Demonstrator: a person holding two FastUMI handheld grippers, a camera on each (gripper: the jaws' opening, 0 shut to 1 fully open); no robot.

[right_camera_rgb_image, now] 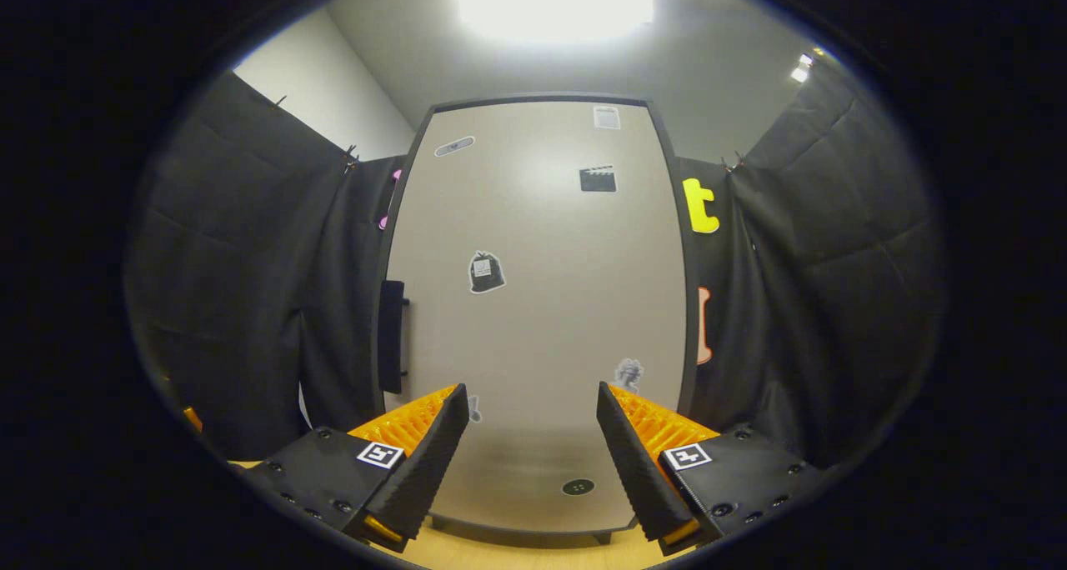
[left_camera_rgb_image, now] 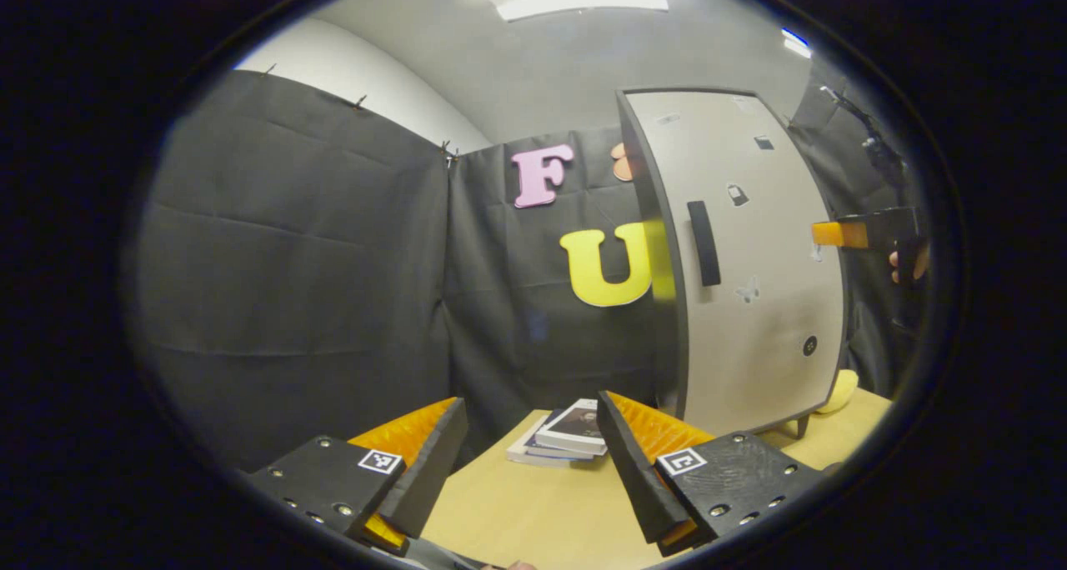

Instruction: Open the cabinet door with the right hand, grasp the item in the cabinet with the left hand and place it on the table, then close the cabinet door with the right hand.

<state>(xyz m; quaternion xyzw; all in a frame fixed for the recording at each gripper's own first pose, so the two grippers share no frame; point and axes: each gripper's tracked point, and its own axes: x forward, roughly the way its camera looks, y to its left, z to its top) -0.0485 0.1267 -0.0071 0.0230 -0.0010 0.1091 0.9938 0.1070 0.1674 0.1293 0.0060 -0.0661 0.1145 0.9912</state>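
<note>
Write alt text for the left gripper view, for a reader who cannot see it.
A closed grey cabinet door with a dark vertical handle stands on a wooden table, right of centre. The left gripper hangs open and empty in the foreground, above a small stack of books. The right gripper, held in a hand, reaches in near the door's right edge.

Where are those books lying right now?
In the left gripper view the books lie stacked on the table, just left of the cabinet, showing between the left tongs.
</note>
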